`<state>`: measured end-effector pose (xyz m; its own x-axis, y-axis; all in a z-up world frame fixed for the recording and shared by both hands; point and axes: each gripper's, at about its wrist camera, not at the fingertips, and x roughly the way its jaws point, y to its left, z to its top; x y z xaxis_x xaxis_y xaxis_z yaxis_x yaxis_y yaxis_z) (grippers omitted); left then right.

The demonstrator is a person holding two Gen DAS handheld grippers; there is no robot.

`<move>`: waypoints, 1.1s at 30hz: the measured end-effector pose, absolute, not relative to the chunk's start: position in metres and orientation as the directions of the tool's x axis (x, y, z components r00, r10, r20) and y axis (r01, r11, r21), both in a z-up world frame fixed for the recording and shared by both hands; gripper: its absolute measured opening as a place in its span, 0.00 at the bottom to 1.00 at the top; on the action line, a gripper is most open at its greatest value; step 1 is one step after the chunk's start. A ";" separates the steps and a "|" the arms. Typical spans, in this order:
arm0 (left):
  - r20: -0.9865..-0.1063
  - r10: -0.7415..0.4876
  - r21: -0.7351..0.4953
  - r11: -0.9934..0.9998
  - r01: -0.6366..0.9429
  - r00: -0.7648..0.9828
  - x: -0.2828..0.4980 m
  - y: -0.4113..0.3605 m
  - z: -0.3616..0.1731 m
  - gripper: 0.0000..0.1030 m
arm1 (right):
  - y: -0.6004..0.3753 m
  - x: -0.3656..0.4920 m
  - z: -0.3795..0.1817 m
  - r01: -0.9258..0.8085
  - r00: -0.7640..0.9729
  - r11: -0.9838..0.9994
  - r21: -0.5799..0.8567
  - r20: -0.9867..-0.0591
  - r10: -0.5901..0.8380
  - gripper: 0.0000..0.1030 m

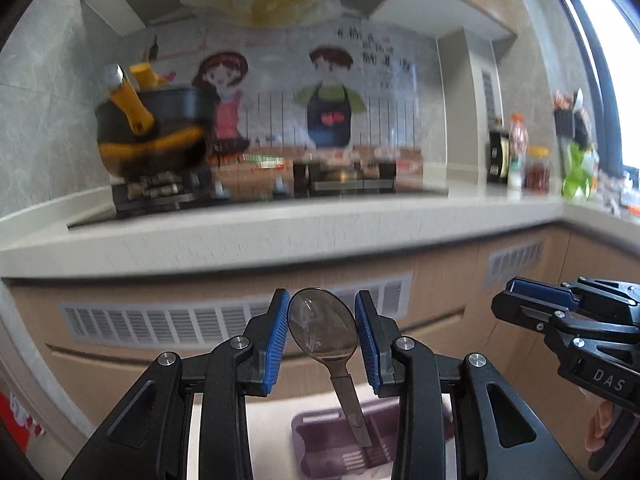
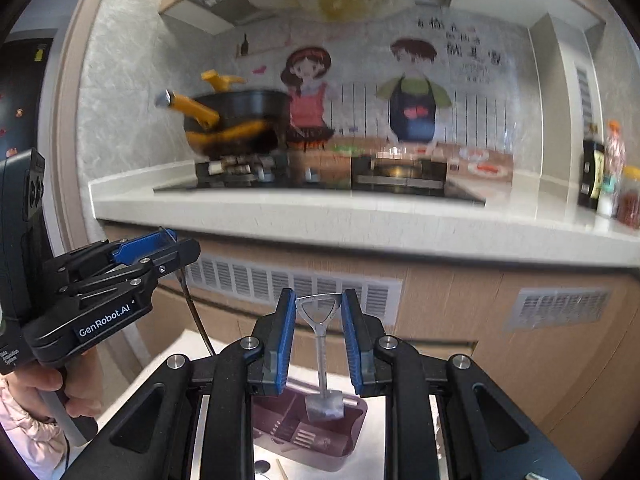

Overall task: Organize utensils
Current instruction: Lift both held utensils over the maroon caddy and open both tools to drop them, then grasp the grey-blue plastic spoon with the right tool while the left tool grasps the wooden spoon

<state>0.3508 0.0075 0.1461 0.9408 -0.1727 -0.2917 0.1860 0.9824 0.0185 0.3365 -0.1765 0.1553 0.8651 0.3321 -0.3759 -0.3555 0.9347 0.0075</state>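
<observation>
My left gripper (image 1: 322, 330) is shut on the bowl of a dark metal spoon (image 1: 322, 328), whose handle hangs down toward a purple slotted utensil basket (image 1: 320, 444) below. My right gripper (image 2: 319, 326) is shut on the triangular handle of a small shovel-shaped metal spoon (image 2: 320, 344); its blade hangs down over the same purple basket (image 2: 352, 436). The left gripper also shows at the left in the right wrist view (image 2: 160, 246), with the spoon handle dangling under it. The right gripper shows at the right in the left wrist view (image 1: 532, 300).
The basket stands on a white surface (image 2: 380, 432) with another utensil (image 2: 262, 466) beside it. Ahead is a kitchen counter (image 1: 280, 236) with a gas stove (image 2: 320, 178), a black and yellow pot (image 1: 156, 128), and bottles (image 1: 516, 156) at the right. Cabinet fronts with vents are below.
</observation>
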 end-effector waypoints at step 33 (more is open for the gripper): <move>-0.566 -0.107 -0.016 0.993 0.118 0.817 0.293 0.018 0.034 0.64 | -0.184 0.283 0.055 -0.264 0.866 0.959 -0.105 -0.463 0.188 1.00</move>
